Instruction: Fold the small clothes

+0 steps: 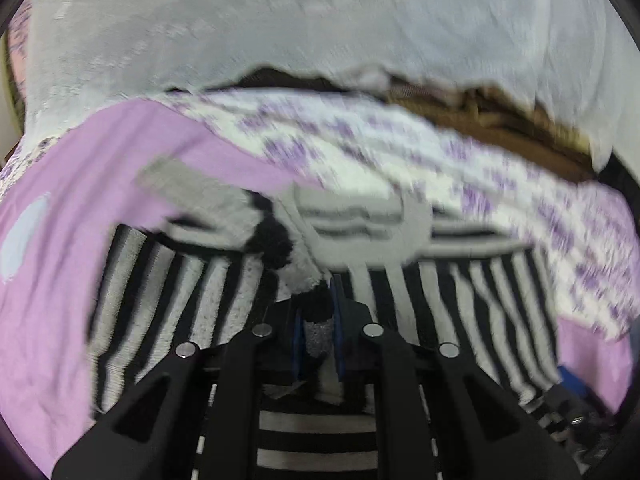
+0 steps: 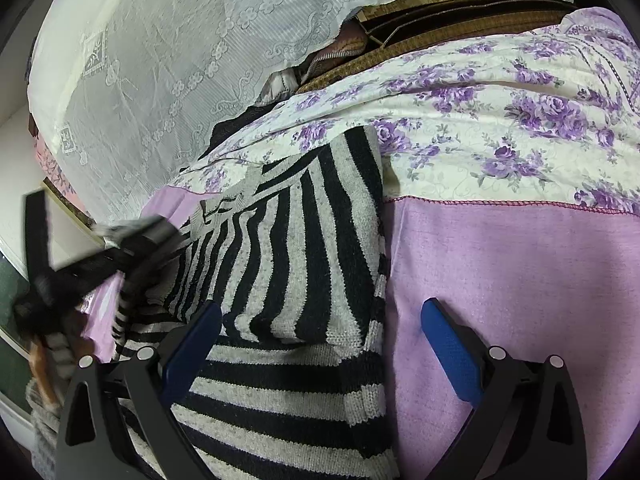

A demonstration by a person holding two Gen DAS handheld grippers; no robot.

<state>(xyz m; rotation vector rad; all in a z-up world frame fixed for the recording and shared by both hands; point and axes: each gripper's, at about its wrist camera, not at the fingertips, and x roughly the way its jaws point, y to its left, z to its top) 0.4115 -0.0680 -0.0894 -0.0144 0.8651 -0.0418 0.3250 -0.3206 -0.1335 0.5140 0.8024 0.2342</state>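
Striped sweater [image 1: 224,280] pinched in left tool [image 1: 318,316]

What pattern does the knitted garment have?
Black and grey-white stripes on the knitted garment, clearest in the right wrist view.

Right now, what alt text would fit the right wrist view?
A black-and-white striped knit garment lies partly folded on a lilac sheet, with the right gripper above it, jaws open. At the left edge, the blurred left gripper pinches the garment's edge.
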